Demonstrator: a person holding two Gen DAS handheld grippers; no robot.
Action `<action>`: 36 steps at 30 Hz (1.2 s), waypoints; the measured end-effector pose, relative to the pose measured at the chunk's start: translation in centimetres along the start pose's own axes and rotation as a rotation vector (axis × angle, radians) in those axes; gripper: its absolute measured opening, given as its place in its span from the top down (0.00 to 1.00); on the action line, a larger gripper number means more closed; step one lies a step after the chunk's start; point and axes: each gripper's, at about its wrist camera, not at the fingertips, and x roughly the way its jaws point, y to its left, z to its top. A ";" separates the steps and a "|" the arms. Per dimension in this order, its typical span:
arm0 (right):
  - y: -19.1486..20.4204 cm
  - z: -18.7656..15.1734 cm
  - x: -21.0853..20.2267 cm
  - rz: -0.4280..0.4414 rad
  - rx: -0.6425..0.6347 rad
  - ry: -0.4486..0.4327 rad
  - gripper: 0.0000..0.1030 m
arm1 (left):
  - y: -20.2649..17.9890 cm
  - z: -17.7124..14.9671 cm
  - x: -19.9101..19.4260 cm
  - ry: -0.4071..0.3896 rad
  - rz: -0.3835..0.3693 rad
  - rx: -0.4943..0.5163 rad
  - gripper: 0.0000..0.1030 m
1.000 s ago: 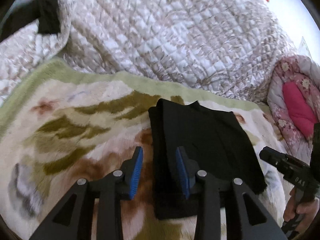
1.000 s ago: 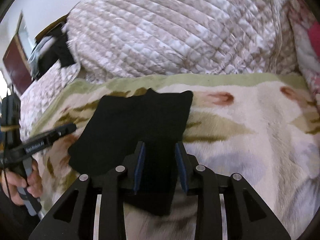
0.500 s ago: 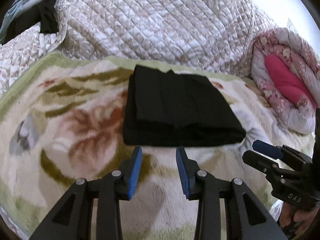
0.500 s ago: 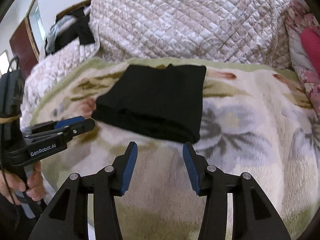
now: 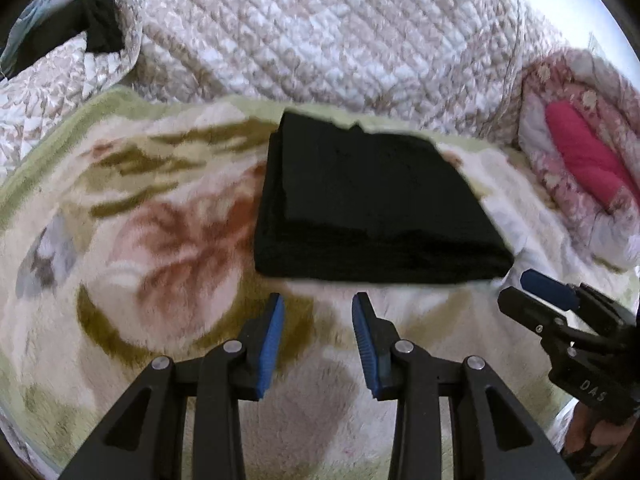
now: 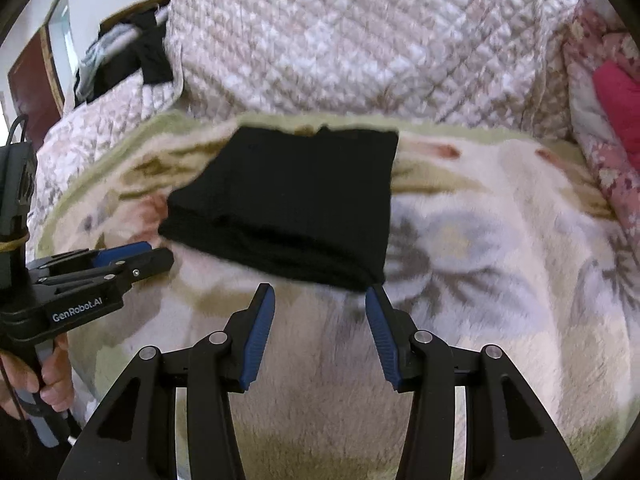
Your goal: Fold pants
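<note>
Both grippers point steeply down over the floral fleece blanket. The left gripper stands spread, empty; the right gripper, jaws just widened, holds nothing. Just ahead lie the black pants, folded into a flat rectangle.

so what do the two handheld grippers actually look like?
Both are matte black. The left gripper and right gripper have two angular fingers with silver pivot screws and ribbed blue pads. The left one's side reads "GenRobot.AI", with a black cable; the right's reads "DAS".
</note>
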 end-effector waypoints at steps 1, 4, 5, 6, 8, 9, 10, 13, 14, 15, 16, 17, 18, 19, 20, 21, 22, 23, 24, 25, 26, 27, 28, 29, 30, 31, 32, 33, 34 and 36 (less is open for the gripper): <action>-0.2 0.3 -0.2 -0.001 0.014 -0.019 0.53 | -0.1 0.4 -0.3 -0.022 -0.006 -0.001 0.63; -0.7 1.2 -0.1 -0.019 0.049 -0.065 0.53 | -0.4 1.9 -0.5 -0.083 -0.019 0.002 0.63; -0.8 1.5 0.1 -0.029 0.051 -0.079 0.53 | -0.5 2.4 -0.4 -0.101 -0.018 0.005 0.63; -0.7 1.8 0.4 -0.041 0.046 -0.087 0.53 | -0.5 2.8 -0.2 -0.115 -0.017 0.009 0.63; -0.5 2.0 1.8 -0.057 0.025 -0.059 0.53 | -0.6 3.3 0.5 -0.120 -0.016 0.018 0.63; -0.3 1.9 2.7 -0.057 0.017 -0.023 0.54 | -0.5 3.3 1.3 -0.104 -0.009 0.026 0.63; -0.3 1.7 3.3 -0.058 0.013 0.004 0.54 | -0.4 3.1 2.1 -0.084 0.014 0.033 0.63; 0.2 0.9 4.4 -0.068 -0.027 0.042 0.55 | 0.1 2.5 3.0 -0.054 0.055 0.036 0.51; 0.4 0.9 4.4 -0.073 -0.039 0.045 0.55 | 0.4 2.4 3.2 -0.042 0.044 0.019 0.51; 0.2 0.8 4.4 -0.072 -0.039 0.046 0.55 | 0.7 2.3 3.1 -0.048 0.034 0.004 0.50; 0.1 0.8 4.3 -0.068 -0.032 0.042 0.55 | 0.8 2.3 3.1 -0.047 0.033 -0.001 0.49; -0.1 0.7 4.2 -0.061 -0.019 0.040 0.55 | 0.8 2.3 3.1 -0.047 0.031 -0.002 0.49; -0.3 0.5 4.0 -0.057 -0.010 0.042 0.54 | 0.7 2.2 3.0 -0.049 0.033 0.002 0.49; -0.4 0.4 3.8 -0.057 -0.004 0.045 0.53 | 0.6 2.1 2.9 -0.049 0.039 0.007 0.49; -0.3 0.2 3.6 -0.062 -0.006 0.050 0.53 | 0.6 1.9 2.8 -0.048 0.045 0.009 0.49; -0.3 -0.1 3.4 -0.071 -0.010 0.063 0.53 | 0.6 1.8 2.7 -0.041 0.054 0.008 0.49; -0.2 -0.2 3.4 -0.071 -0.010 0.072 0.53 | 0.6 1.6 2.6 -0.029 0.064 0.005 0.49; -0.3 -0.5 3.1 -0.060 -0.004 0.081 0.53 | 0.8 1.4 2.6 -0.019 0.066 -0.001 0.49; -0.3 -0.5 2.9 -0.051 -0.001 0.083 0.53 | 1.0 1.2 2.6 -0.003 0.060 -0.015 0.49; -0.2 -0.5 2.5 -0.041 0.000 0.079 0.53 | 1.2 1.0 2.5 0.009 0.053 -0.029 0.49; -0.1 -0.6 2.2 -0.036 -0.003 0.073 0.53 | 1.2 0.8 2.2 0.012 0.047 -0.038 0.49; 0.1 -0.6 1.8 -0.032 -0.007 0.064 0.53 | 1.0 0.6 1.7 0.006 0.046 -0.034 0.49; 0.3 -0.6 1.4 -0.028 -0.011 0.058 0.53 | 0.7 0.3 1.2 -0.004 0.051 -0.022 0.49; 0.4 -0.6 1.2 -0.025 -0.013 0.058 0.53 | 0.5 0.2 0.9 -0.010 0.054 -0.010 0.49; 0.5 -0.8 1.1 -0.022 -0.013 0.061 0.53 | 0.2 0.0 0.5 -0.014 0.053 -0.002 0.49; 0.5 -0.9 1.1 -0.021 -0.011 0.067 0.53 | 0.0 -0.2 0.2 -0.015 0.051 0.001 0.49; 0.6 -1.2 1.2 -0.019 -0.008 0.078 0.53 | -0.1 -0.4 0.0 -0.015 0.052 0.000 0.49; 0.6 -1.5 1.4 -0.016 -0.005 0.092 0.53 | -0.2 -0.7 -0.2 -0.014 0.055 0.000 0.49; 0.7 -1.8 1.7 -0.013 -0.006 0.109 0.53 | -0.3 -1.0 -0.2 -0.010 0.059 0.003 0.49; 0.7 -2.0 2.3 -0.017 -0.014 0.133 0.53 | -0.5 -1.5 0.1 0.009 0.064 0.015 0.49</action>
